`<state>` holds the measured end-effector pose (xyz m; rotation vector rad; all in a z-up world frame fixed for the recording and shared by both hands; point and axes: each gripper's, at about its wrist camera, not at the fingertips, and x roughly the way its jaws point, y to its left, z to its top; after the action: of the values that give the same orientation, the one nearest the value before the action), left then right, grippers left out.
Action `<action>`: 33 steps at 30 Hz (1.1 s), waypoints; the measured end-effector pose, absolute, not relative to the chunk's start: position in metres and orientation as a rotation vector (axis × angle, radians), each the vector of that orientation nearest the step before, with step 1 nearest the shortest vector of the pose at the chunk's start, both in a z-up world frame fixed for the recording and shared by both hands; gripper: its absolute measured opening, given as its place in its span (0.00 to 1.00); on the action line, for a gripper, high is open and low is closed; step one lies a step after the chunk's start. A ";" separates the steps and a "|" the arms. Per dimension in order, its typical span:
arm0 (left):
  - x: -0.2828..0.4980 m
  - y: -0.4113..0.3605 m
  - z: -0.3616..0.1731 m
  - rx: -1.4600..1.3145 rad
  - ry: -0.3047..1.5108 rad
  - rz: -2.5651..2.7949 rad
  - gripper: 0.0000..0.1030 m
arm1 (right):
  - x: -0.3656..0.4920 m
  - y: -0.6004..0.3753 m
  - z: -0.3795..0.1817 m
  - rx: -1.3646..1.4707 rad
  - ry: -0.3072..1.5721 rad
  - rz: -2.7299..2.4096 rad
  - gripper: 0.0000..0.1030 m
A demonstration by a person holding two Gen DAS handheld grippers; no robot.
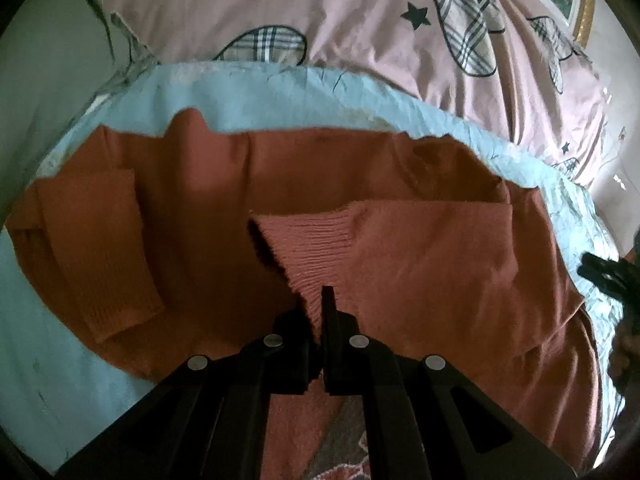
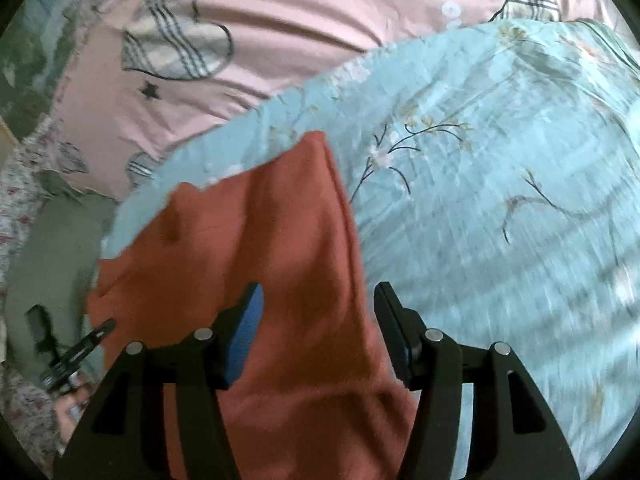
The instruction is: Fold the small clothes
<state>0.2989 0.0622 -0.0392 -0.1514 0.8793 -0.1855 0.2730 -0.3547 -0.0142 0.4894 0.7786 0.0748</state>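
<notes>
A rust-red knit sweater [image 1: 280,176] lies spread on a light blue floral quilt [image 1: 248,96]. One sleeve [image 1: 104,248] is folded in over the left side. My left gripper [image 1: 320,300] is shut on the ribbed cuff [image 1: 316,248] of the other sleeve, holding it over the sweater's middle. In the right wrist view, my right gripper [image 2: 320,300] stands open above the sweater's right edge [image 2: 280,240], blue pads [image 2: 250,328] showing, nothing between the fingers. The right gripper also shows at the right edge of the left wrist view [image 1: 608,276].
A pink bedcover [image 1: 360,12] with plaid hearts and stars lies beyond the quilt. The blue quilt [image 2: 500,184] stretches wide to the right of the sweater. Grey-green fabric [image 1: 44,80] lies at far left. A picture frame [image 1: 582,4] shows at top right.
</notes>
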 end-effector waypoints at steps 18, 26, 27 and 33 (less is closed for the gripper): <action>0.305 0.035 -0.042 -0.125 0.899 -0.210 0.03 | 0.287 -0.377 -0.023 0.474 0.728 0.049 0.09; 0.318 0.048 -0.059 -0.151 0.932 -0.186 0.04 | 0.302 -0.372 -0.039 0.404 0.771 -0.018 0.09; 0.318 0.049 -0.060 -0.155 0.932 -0.187 0.04 | 0.303 -0.373 -0.043 0.407 0.779 -0.023 0.09; 0.314 0.046 -0.058 -0.122 0.918 -0.177 0.07 | 0.287 -0.358 -0.025 0.349 0.744 -0.109 0.11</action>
<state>0.3139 0.0464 -0.0583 -0.1222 0.9182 -0.1773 0.2873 -0.3584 -0.0248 0.3488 0.7439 -0.1087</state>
